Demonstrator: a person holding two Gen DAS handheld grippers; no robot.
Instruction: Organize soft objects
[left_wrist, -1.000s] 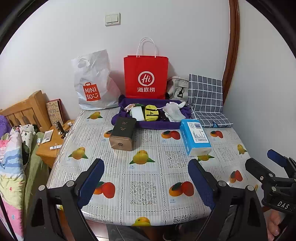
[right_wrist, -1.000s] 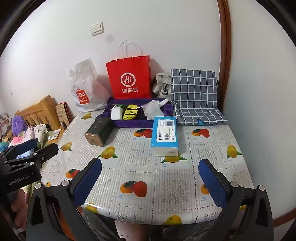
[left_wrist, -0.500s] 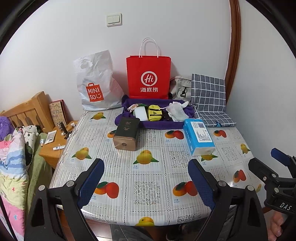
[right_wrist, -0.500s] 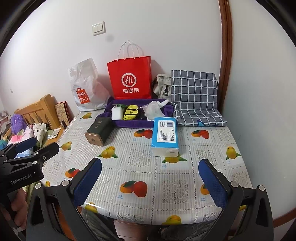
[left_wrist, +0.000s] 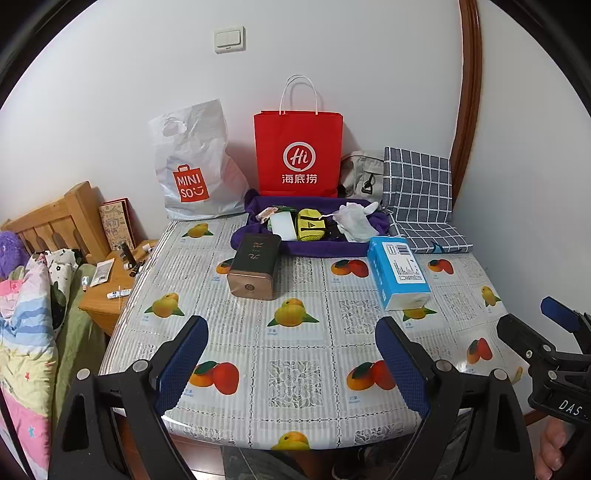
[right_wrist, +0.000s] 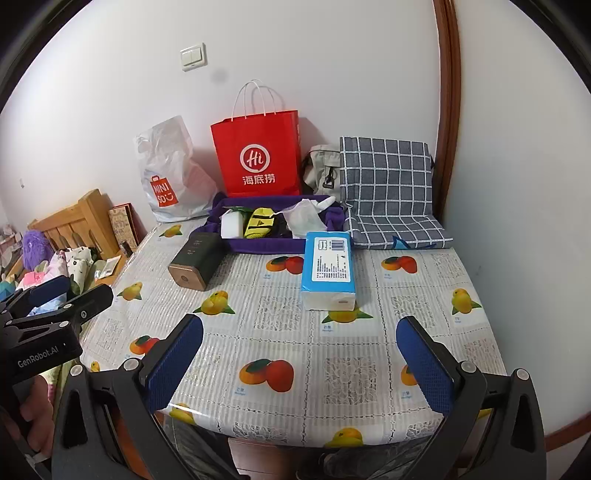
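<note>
While nothing has shifted, left tool (left_wrist: 291, 354) and right tool (right_wrist: 300, 354) stay spread apart, empty.

1. Left wrist view is looking from the near edge, tilted down over the worktop (left_wrist: 295, 354) toward the back wall.
2. Right wrist view is facing likewise — both are sharing the worktop (right_wrist: 295, 332) — from slightly further right.

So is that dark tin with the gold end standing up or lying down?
Lying down. The dark tin rests on its long side on the fruit-print tablecloth, its gold end facing the camera.
</note>
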